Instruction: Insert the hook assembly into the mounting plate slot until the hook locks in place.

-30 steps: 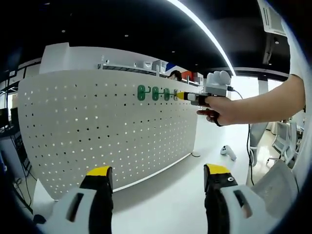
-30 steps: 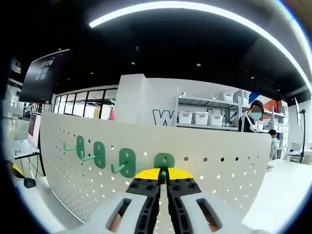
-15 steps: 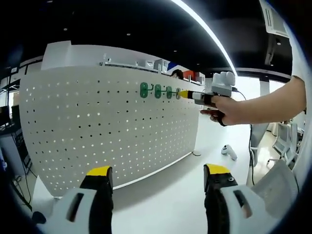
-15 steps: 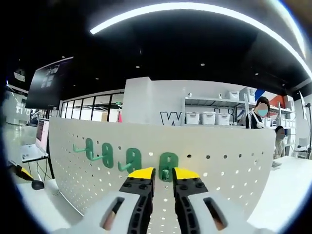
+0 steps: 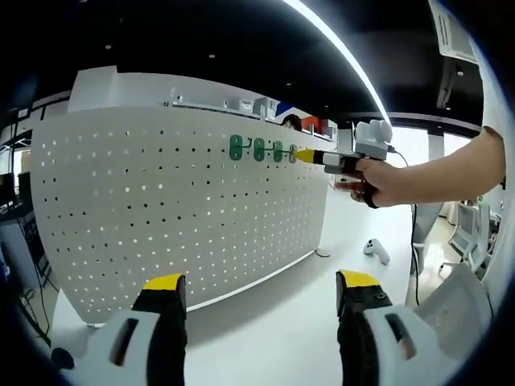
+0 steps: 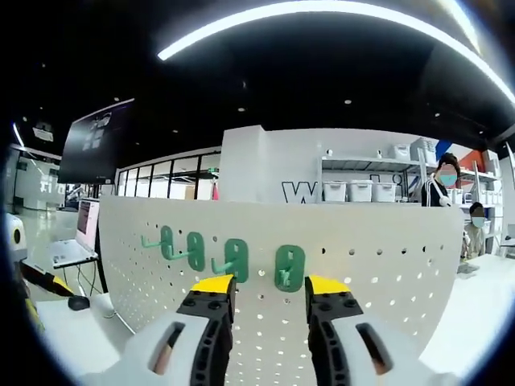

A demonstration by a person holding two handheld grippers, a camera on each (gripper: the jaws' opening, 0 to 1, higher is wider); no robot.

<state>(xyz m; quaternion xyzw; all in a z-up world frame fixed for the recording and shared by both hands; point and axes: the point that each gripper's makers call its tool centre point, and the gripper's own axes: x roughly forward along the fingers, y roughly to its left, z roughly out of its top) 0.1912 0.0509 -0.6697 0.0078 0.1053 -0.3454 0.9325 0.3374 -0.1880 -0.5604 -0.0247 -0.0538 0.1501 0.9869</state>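
A white pegboard mounting plate (image 5: 177, 201) stands upright on the white table. Several green hooks hang in a row near its top edge (image 5: 259, 149). In the right gripper view the nearest green hook (image 6: 289, 267) sits on the plate (image 6: 386, 257) just beyond my right gripper (image 6: 269, 285), which is open with nothing between its yellow-tipped jaws. The other green hooks (image 6: 193, 248) hang to its left. In the left gripper view the right gripper (image 5: 315, 156), held by a hand, is by the rightmost hook. My left gripper (image 5: 261, 281) hangs open and empty, well back from the plate.
A white controller (image 5: 375, 250) lies on the table (image 5: 273, 322) to the right of the plate. Shelves with white bins (image 6: 362, 191) and people stand behind the plate. A laptop (image 6: 76, 241) and a dark mouse (image 6: 78, 302) sit at the left.
My right gripper has opened, let go of the rightmost green hook and drawn back slightly; the hook stays on the plate. My left gripper has held still.
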